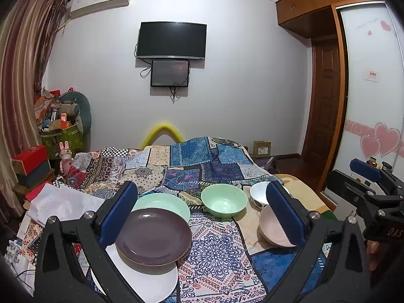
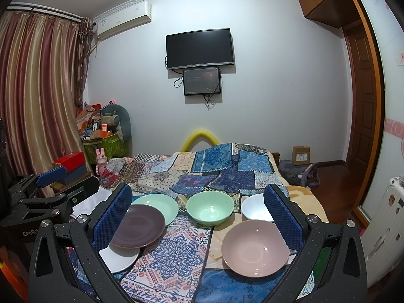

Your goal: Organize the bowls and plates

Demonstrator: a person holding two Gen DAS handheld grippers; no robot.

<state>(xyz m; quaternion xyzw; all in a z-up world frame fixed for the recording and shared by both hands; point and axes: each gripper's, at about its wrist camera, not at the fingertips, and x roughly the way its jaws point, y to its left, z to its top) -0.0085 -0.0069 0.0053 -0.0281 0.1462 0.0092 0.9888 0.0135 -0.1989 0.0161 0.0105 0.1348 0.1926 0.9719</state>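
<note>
On the patchwork bedcover (image 1: 214,257) a purple plate (image 1: 152,236) lies overlapping a mint green plate (image 1: 164,203) behind it and a white plate (image 1: 141,277) in front. A mint green bowl (image 1: 224,203) sits mid-bed, with a white bowl (image 1: 258,193) and a pink bowl (image 1: 274,229) to its right. My left gripper (image 1: 202,189) hangs open above the dishes, holding nothing. The right wrist view shows the same purple plate (image 2: 137,228), green bowl (image 2: 210,210) and pink bowl (image 2: 255,247). There my right gripper (image 2: 197,189) is open and empty too.
White folded cloth (image 1: 63,202) lies left of the plates. Red and grey boxes (image 1: 31,164) and a cluttered green bin (image 2: 106,146) stand by the curtain. A white suitcase (image 2: 388,214) and the wardrobe door are on the right; bare floor lies beyond the bed's right edge.
</note>
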